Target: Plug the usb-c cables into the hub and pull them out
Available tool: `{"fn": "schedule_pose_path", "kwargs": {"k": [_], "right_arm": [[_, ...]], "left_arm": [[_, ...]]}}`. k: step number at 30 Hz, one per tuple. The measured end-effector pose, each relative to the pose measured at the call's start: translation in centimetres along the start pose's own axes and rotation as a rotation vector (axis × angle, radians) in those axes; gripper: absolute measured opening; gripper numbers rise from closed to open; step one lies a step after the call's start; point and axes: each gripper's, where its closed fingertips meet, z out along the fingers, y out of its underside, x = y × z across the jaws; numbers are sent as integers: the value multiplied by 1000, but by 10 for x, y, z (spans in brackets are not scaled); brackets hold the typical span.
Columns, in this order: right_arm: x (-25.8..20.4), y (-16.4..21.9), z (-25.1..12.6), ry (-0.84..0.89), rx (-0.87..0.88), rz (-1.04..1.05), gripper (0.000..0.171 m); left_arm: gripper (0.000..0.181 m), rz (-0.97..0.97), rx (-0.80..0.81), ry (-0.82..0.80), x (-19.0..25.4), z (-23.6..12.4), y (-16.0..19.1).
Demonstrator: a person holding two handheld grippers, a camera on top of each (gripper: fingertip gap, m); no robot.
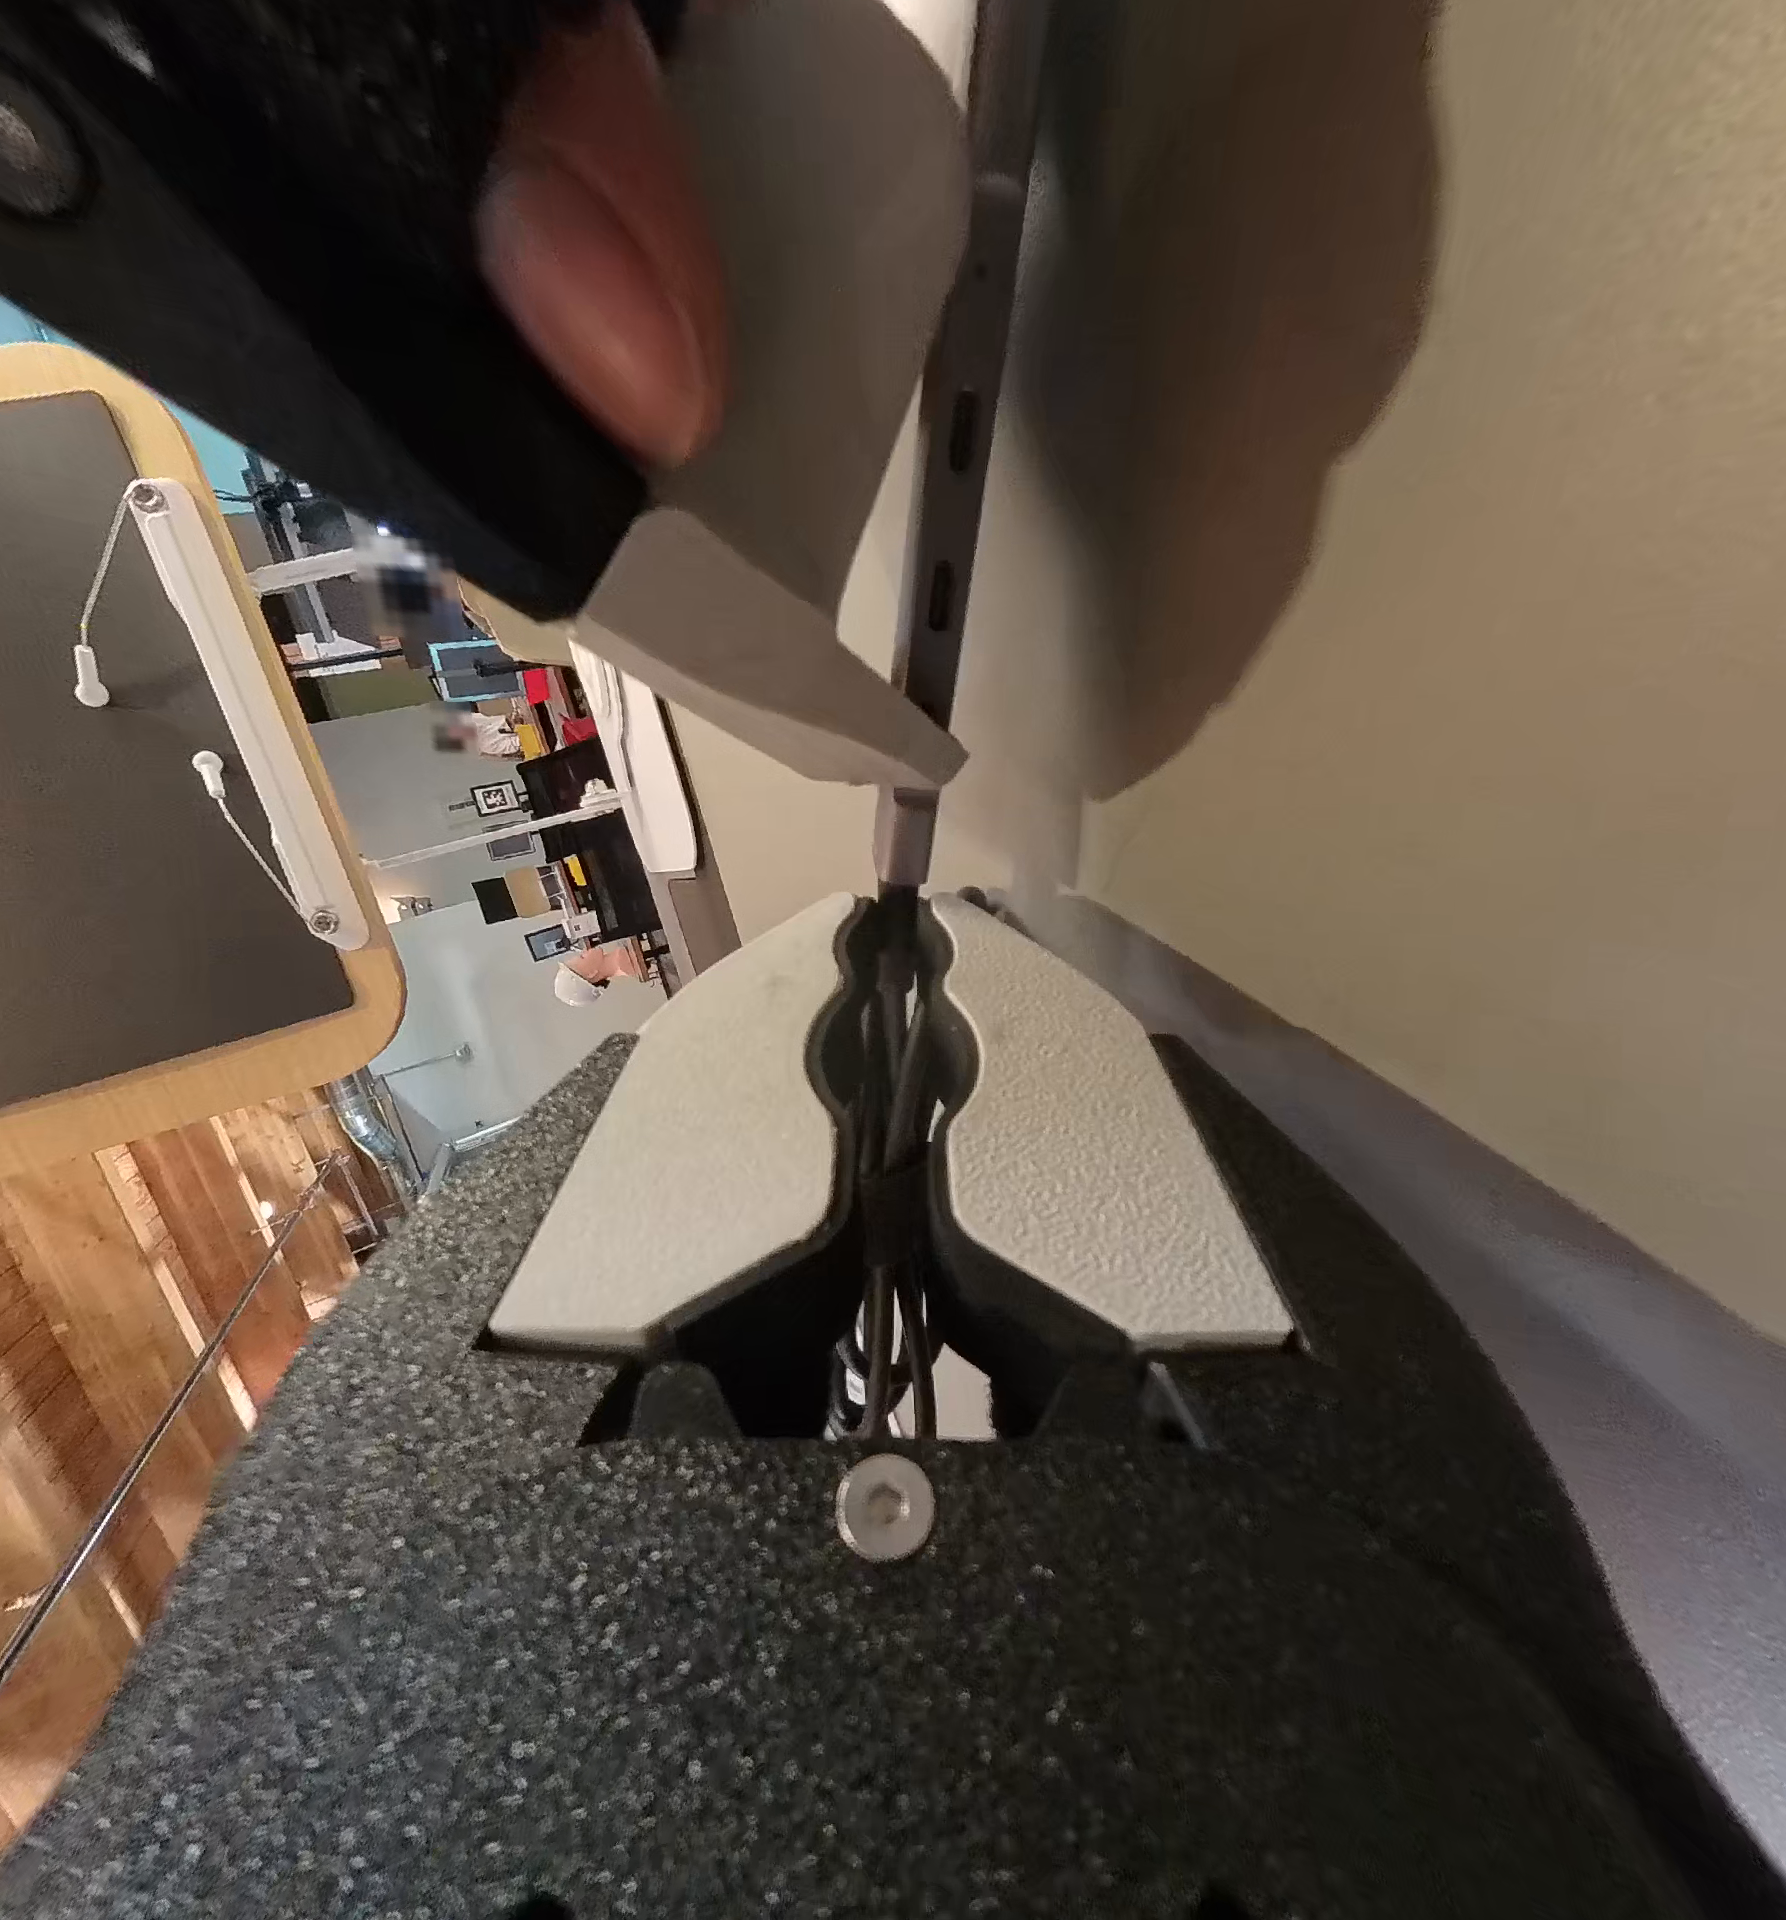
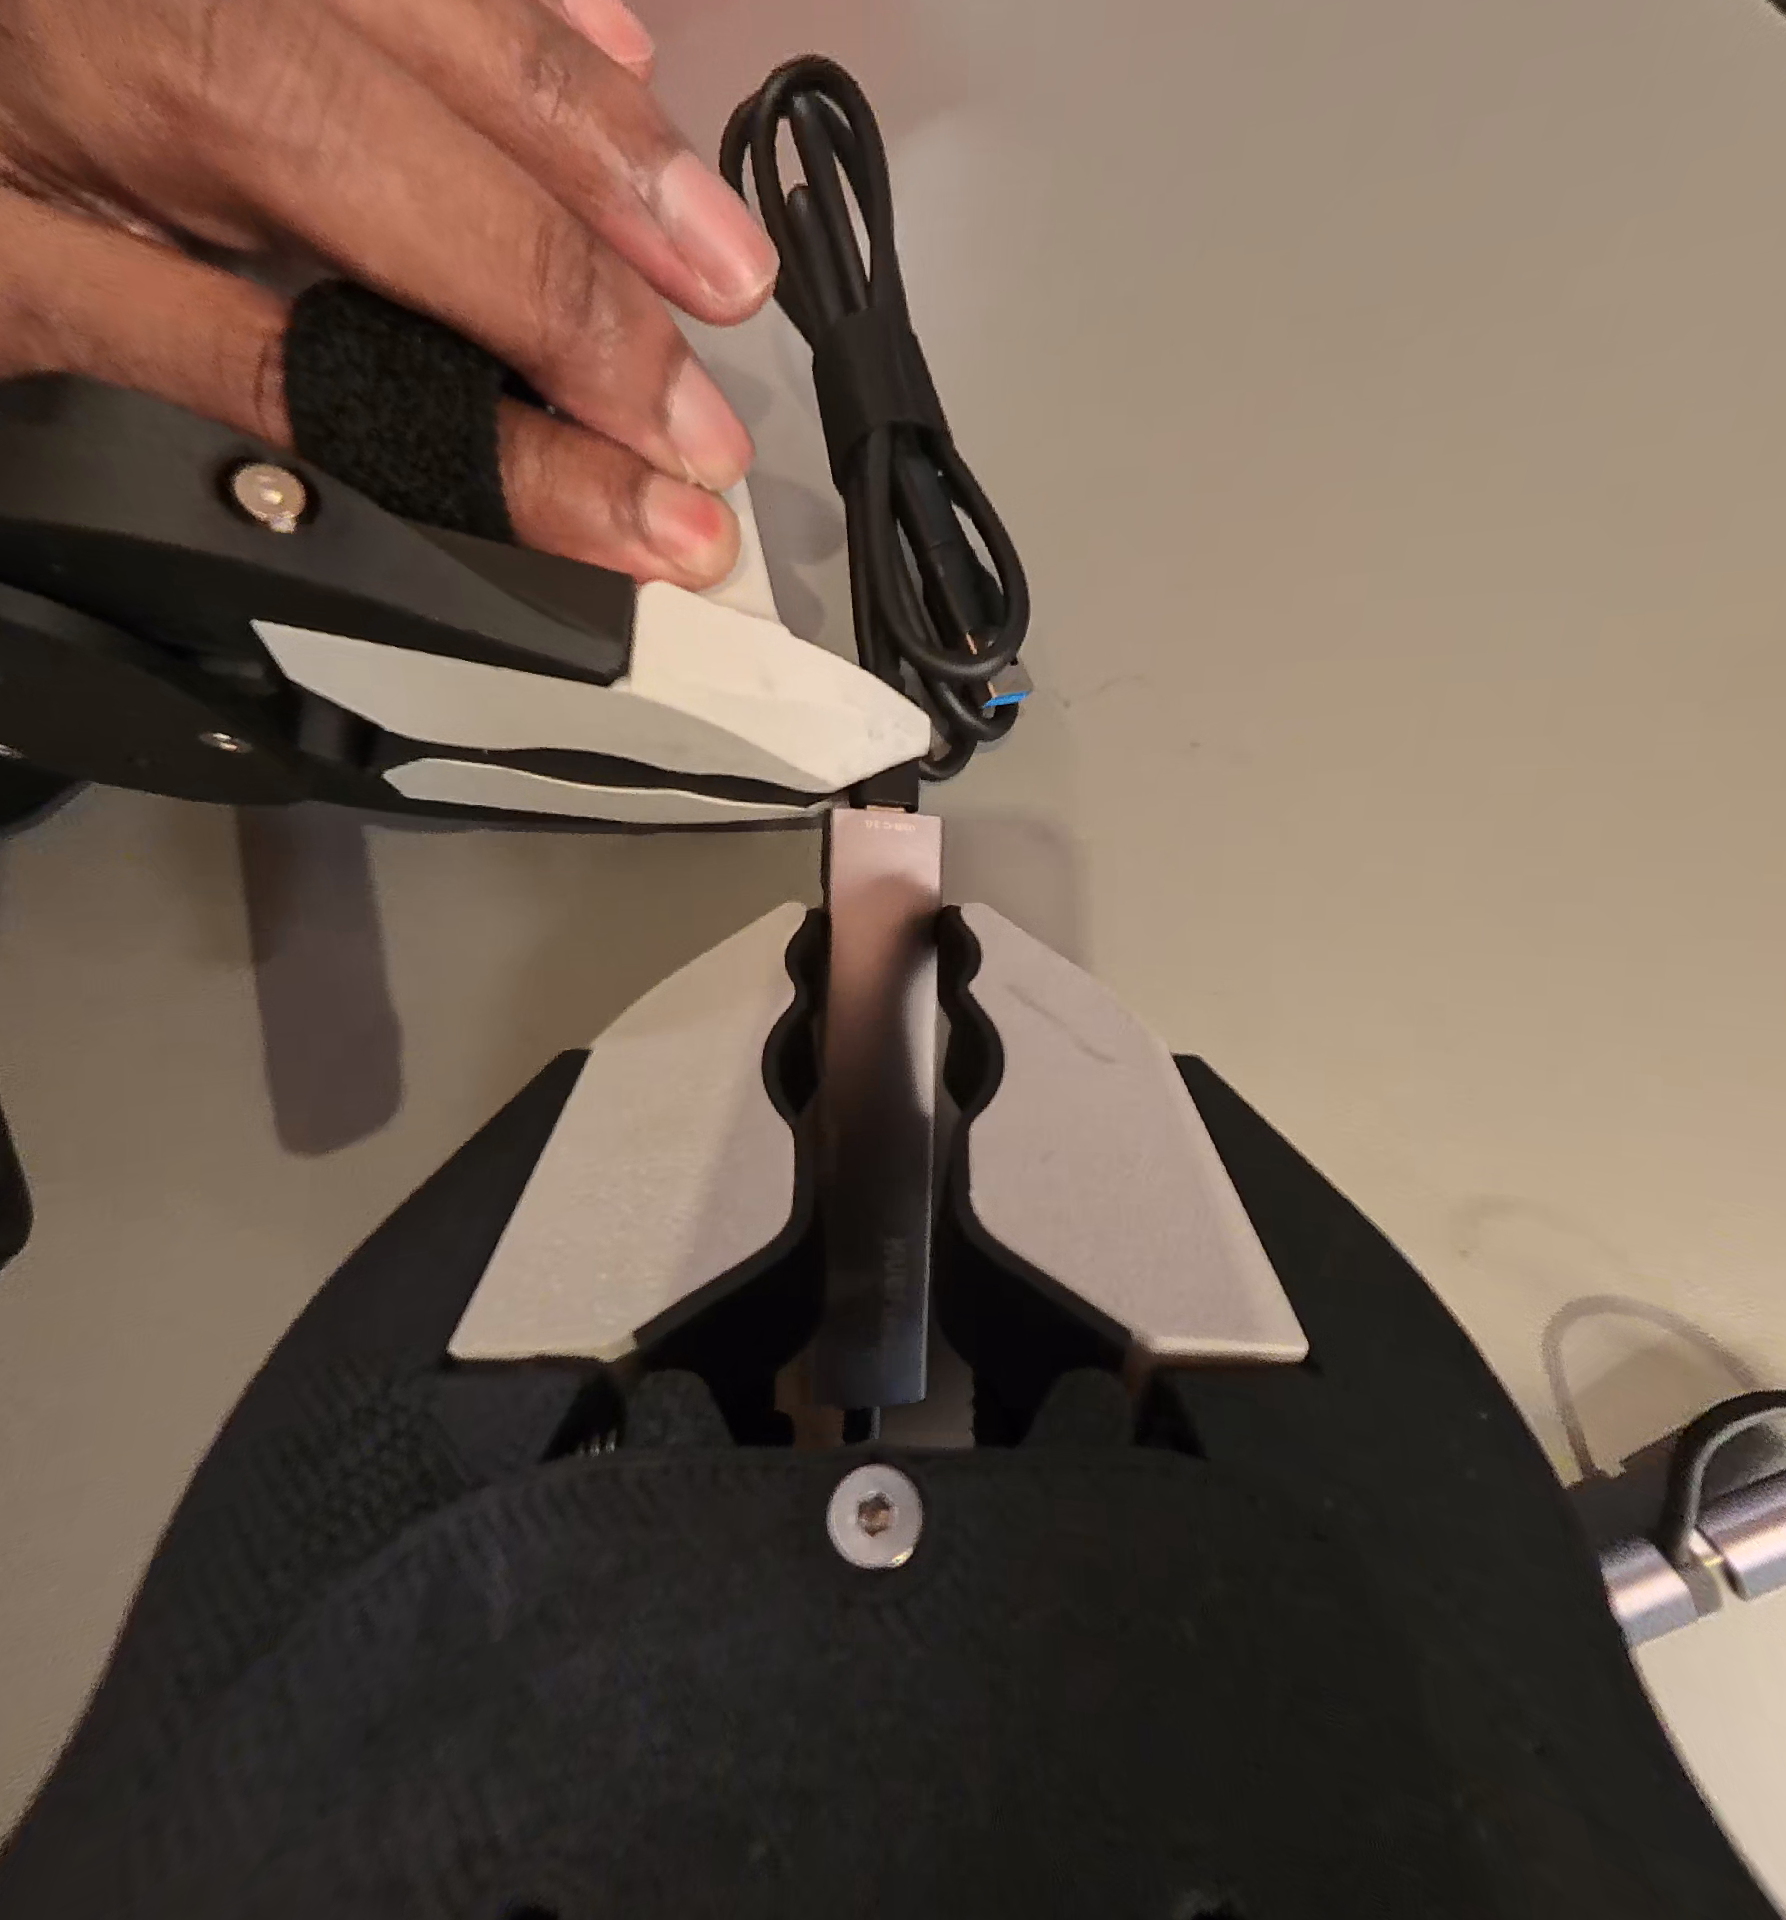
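The right claw (image 2: pixel 881 920) is clenched on the hub (image 2: pixel 884 1039), a slim grey metal bar held lengthwise between its white fingers (image 2: pixel 1097 1164) above the pale table (image 2: pixel 1388 520). The hub's far end sticks out past the fingertips. Small pale writing is printed near that end and more along its body.

The left claw (image 2: pixel 868 792) comes in from the left of the right wrist view and grasps the black plug of the usb-c cable (image 2: pixel 894 499). The plug (image 2: pixel 887 788) sits right at the hub's end face; whether it is seated inside a port cannot be told. The rest of the cable is a black bundle, coiled and bound with a black strap, lying on the table just beyond the claws, with a blue-tipped connector (image 2: pixel 1008 688) at its near side.

In the left wrist view the left claw (image 1: pixel 894 899) is closed around the cable (image 1: pixel 894 1091), whose grey plug (image 1: pixel 904 836) meets the lower end of the hub (image 1: pixel 962 436). Two oval ports show along the hub's edge.

A hand (image 2: pixel 380 208) holds the left claw, one finger through a black loop. At the lower right of the table lies a silver adapter (image 2: pixel 1720 1538) with a short looped cable.
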Motion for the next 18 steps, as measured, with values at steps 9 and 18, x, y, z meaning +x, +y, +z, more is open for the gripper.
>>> {"fn": "schedule_pose_path", "kwargs": {"k": [9, 18], "right_arm": [[4, 0, -1, 32, -1, -30, 23], [8, 5, 1, 143, -74, -159, 21]], "left_arm": [[7, -96, 54, -16, -2, 2, 6], [7, -98, 73, -17, -4, -1, 7]]}}
